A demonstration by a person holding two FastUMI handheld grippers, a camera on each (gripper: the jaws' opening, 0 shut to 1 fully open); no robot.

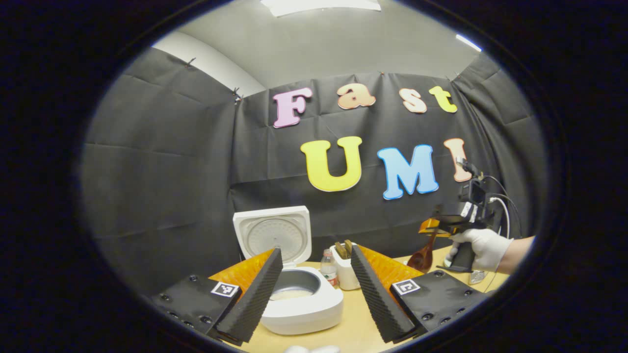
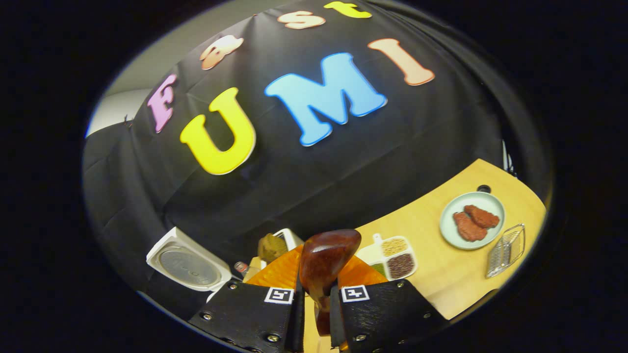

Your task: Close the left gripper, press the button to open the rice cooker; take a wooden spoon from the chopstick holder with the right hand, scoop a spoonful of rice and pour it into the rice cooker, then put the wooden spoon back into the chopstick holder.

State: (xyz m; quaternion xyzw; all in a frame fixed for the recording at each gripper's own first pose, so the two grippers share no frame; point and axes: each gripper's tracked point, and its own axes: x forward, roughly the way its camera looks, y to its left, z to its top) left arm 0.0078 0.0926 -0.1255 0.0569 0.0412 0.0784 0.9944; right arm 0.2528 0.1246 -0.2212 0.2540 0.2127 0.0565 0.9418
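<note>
The white rice cooker point(image 1: 301, 309) stands open with its lid point(image 1: 274, 235) upright, and something pale lies in the pot. It sits right ahead of my left gripper point(image 1: 316, 289), which is open and holds nothing. Behind the cooker a white chopstick holder point(image 1: 346, 272) holds wooden utensils. At the right, a gloved hand point(image 1: 483, 247) holds my right gripper point(image 1: 434, 226) above the table, with the wooden spoon point(image 1: 424, 255) hanging bowl-down from it. In the right gripper view, my right gripper point(image 2: 315, 294) is shut on the wooden spoon point(image 2: 326, 260), its glossy bowl pointing forward. The cooker lid point(image 2: 189, 264) is low on the left.
A small bottle point(image 1: 328, 267) stands between cooker and holder. On the wooden table point(image 2: 431, 284), a divided dish of grains point(image 2: 395, 257) lies just right of the spoon. Farther right are a pale plate point(image 2: 449, 230) with reddish-brown pieces and a wire rack point(image 2: 505, 250).
</note>
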